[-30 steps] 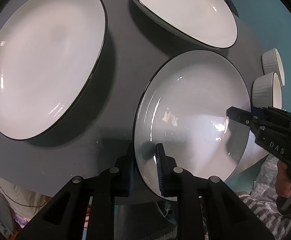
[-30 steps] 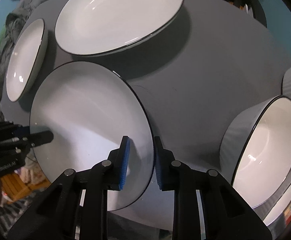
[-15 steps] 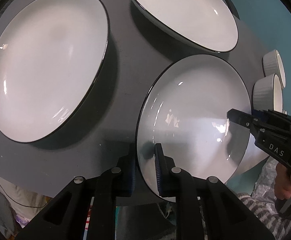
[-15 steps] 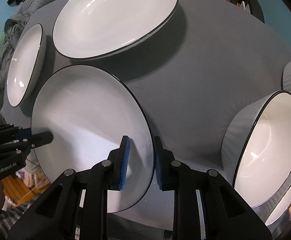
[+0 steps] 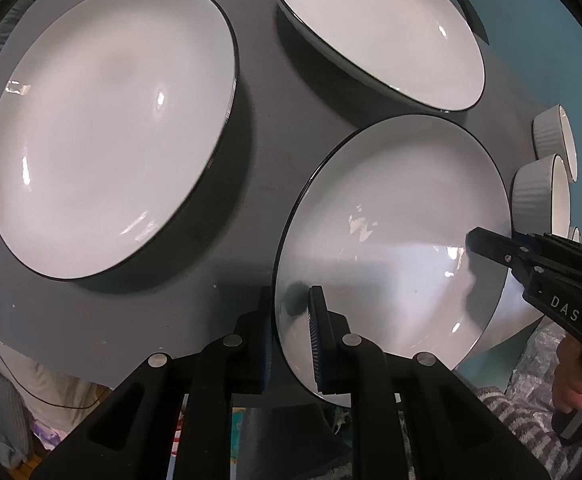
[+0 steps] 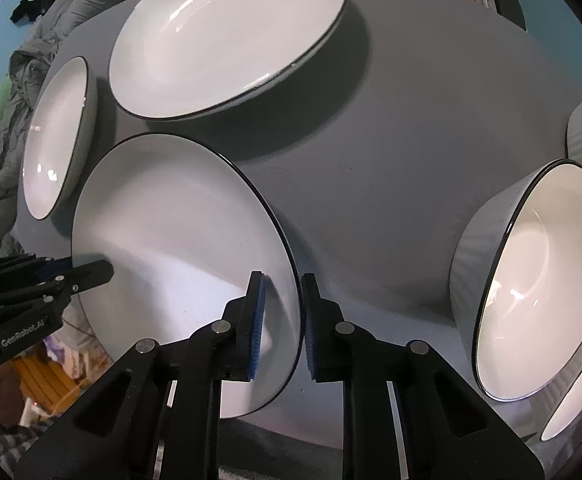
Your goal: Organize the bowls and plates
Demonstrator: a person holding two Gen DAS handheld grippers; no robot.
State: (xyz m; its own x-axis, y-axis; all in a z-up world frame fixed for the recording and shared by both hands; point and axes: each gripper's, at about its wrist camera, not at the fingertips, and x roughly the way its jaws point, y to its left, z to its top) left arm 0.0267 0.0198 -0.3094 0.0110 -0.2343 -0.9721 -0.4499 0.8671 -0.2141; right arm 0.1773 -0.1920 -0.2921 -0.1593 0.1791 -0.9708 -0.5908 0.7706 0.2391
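On the grey bench, near edge: both tongs work one plate.
bench (image 6: 391, 168): grey, round-looking; keep the lift level and clear of the neighbours.
big plates: large plate (image 5: 107, 128) at left, second plate (image 5: 375, 28) beyond; likely stacking targets, judged only.
held plate (image 5: 391, 220): white, glossy, thin black rim, shallow; sits at bench's near edge, partly overhanging.
ribbed bowls (image 5: 543, 196): white, well apart at right; don't knock.
left tongs (image 5: 291, 336): clamped on the held plate's rim, blue pads either side.
right tongs (image 6: 281, 320): closing, opposite rim between the pads; outer pad looks just off.
advice: finish the right squeeze before lifting; slick glaze may slip.
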